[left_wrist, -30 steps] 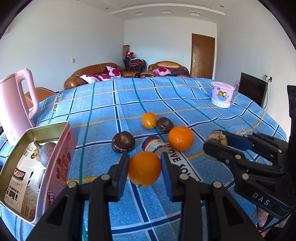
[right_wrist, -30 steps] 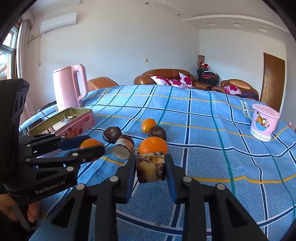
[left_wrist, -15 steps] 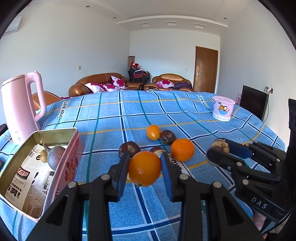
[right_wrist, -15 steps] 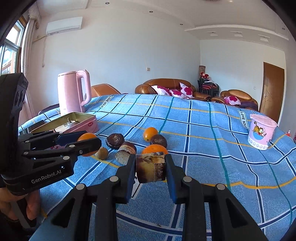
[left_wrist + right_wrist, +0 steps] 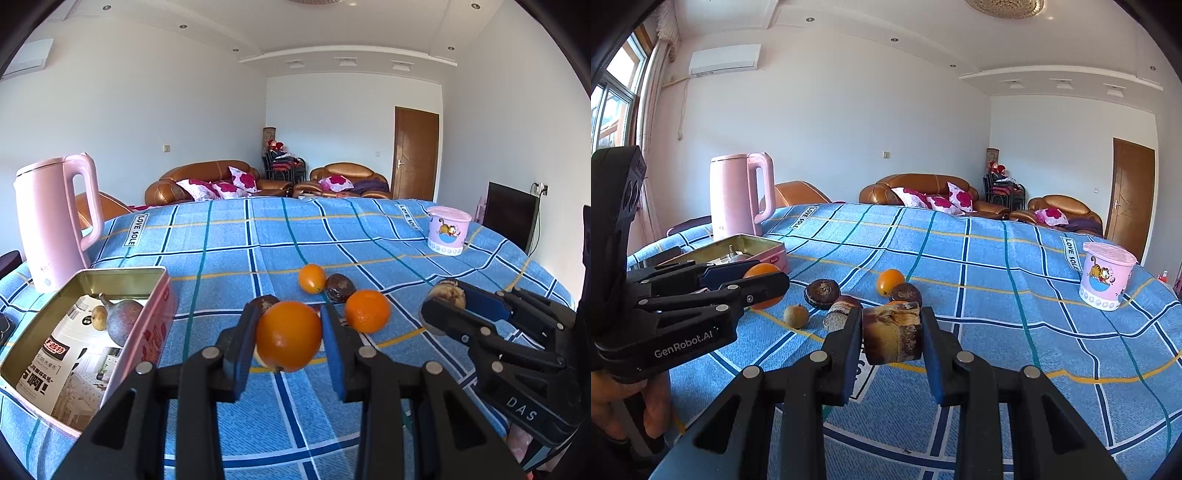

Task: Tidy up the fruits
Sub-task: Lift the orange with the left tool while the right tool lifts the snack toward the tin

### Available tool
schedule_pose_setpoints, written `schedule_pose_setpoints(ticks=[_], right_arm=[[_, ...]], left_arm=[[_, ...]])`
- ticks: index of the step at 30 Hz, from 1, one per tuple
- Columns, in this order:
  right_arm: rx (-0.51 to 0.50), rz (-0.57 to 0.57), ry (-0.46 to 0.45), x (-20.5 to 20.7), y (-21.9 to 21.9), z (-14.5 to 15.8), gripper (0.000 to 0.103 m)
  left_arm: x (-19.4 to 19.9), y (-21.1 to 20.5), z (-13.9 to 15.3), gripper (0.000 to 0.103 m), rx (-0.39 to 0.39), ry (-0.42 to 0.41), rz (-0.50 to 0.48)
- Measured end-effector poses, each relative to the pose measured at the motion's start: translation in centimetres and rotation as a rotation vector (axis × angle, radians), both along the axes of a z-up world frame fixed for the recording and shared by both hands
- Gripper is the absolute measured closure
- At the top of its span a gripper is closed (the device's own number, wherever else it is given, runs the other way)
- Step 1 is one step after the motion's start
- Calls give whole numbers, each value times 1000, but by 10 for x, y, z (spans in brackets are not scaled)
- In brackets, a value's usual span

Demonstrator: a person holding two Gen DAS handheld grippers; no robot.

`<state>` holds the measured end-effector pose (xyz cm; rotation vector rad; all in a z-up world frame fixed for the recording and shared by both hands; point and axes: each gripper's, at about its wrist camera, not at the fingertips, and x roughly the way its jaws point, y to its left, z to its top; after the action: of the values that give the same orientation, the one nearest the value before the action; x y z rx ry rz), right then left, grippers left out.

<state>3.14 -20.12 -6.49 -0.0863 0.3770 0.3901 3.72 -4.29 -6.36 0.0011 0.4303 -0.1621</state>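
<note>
Gripping across its middle, the left gripper point(image 5: 289, 338) clamped a firm, smooth orange point(image 5: 289, 335) that could roll, while the right gripper point(image 5: 892, 336) pinched a soft, crumbly brown chunk point(image 5: 892, 338).

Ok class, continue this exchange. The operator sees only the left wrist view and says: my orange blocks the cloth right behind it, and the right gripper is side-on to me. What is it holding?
Observer: The right gripper is shut on a brown chunk of fruit with a flat-cut, yellowish face.
Operator: Is anything lying behind my orange?
Observer: Yes, a small tan round fruit sits on the cloth near the left gripper, not touching it.
Operator: How does my grip look from the side?
Observer: The orange shows both above and below the near finger, so it looks held about its middle.
</note>
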Motion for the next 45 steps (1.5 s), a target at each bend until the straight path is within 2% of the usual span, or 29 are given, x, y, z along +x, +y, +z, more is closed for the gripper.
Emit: schedule_pose_setpoints(ticks=[28,45], right_arm=[[22,-2,-101,-17,-4,3,70],[36,14,-175,-29,-7,4,70]], left_arm=[[-11,2,3,67,-8,-73,22],[-28,-4,8,67,30,-177,43]])
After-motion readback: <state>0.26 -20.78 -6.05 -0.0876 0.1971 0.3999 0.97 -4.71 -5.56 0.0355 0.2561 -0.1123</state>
